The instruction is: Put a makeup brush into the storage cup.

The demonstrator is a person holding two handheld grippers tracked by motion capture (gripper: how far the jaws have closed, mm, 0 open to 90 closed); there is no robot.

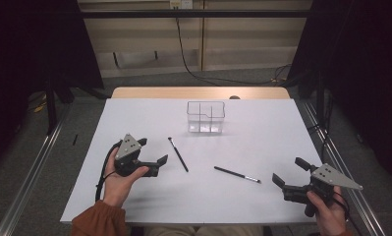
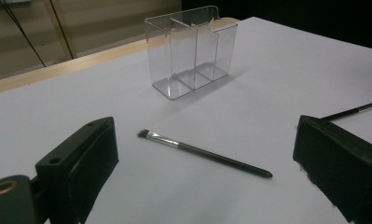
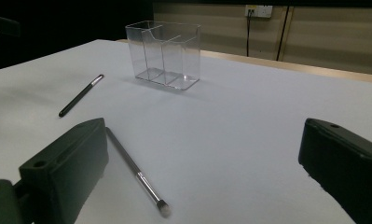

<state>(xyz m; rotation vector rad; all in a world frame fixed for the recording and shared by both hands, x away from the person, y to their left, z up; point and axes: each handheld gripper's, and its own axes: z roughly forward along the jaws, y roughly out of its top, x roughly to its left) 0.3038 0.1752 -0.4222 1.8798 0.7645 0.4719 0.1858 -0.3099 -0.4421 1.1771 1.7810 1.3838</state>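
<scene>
On the white table (image 1: pixel 203 196), two slim black brushes are laid flat, well apart from each other. Left brush (image 1: pixel 178 154) is seen just beside the left gripper (image 1: pixel 153 152), whose jaws are spread wide and clamped on nothing; in the left gripper view this brush (image 2: pixel 204 153) is framed between the jaws, bristles turned toward the far side. Right brush (image 1: pixel 237 174) is placed near the right gripper (image 1: pixel 288 172), also held with jaws apart and empty; in the right gripper view its shaft (image 3: pixel 137 173) is partly covered by the left-hand jaw. Clear organiser (image 1: pixel 206 117), divided into compartments, is stood upright at the far middle of the table, apart from both brushes. Each gripper is held in one hand (image 1: pixel 117 182).
</scene>
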